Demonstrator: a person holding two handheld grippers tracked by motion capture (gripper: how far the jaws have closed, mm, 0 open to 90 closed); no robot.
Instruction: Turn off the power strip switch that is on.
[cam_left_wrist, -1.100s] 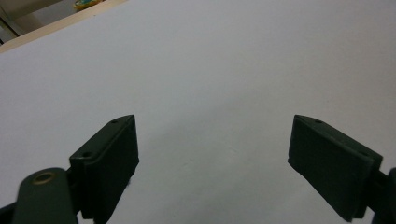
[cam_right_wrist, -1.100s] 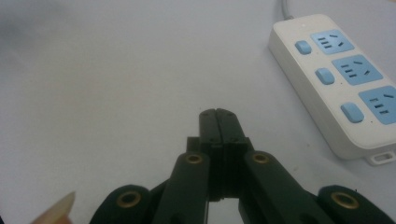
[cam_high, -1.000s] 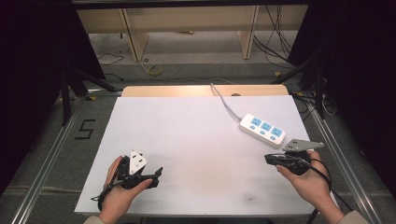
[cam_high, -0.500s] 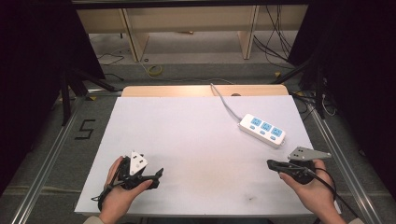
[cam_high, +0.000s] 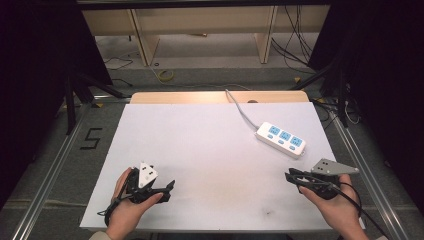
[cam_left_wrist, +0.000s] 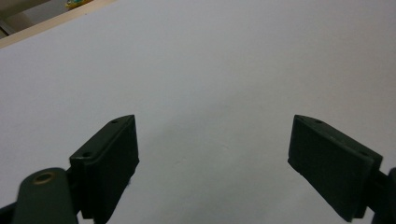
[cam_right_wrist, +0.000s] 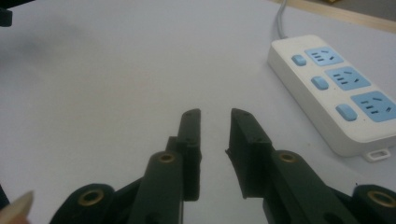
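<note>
A white power strip (cam_high: 281, 139) with three blue sockets lies at the far right of the white table (cam_high: 215, 145), and its grey cable (cam_high: 240, 107) runs off the far edge. My right gripper (cam_high: 290, 176) is held low near the front right, pointing left, a hand's length in front of the strip. In the right gripper view the strip (cam_right_wrist: 336, 88) lies to the right of the gripper (cam_right_wrist: 215, 114), whose jaws stand a narrow gap apart with nothing between them. My left gripper (cam_high: 169, 189) rests at the front left; in its own view the left gripper (cam_left_wrist: 212, 154) is wide open over bare table.
A wooden strip (cam_high: 215, 96) borders the table's far edge. Metal rails (cam_high: 50, 170) run along both sides on the floor. Cables and shelf legs (cam_high: 142, 45) lie beyond the table. A small dark mark (cam_high: 270, 212) sits near the front edge.
My right gripper has drawn back a little toward the near edge and to the right. The left gripper and the power strip have stayed put.
</note>
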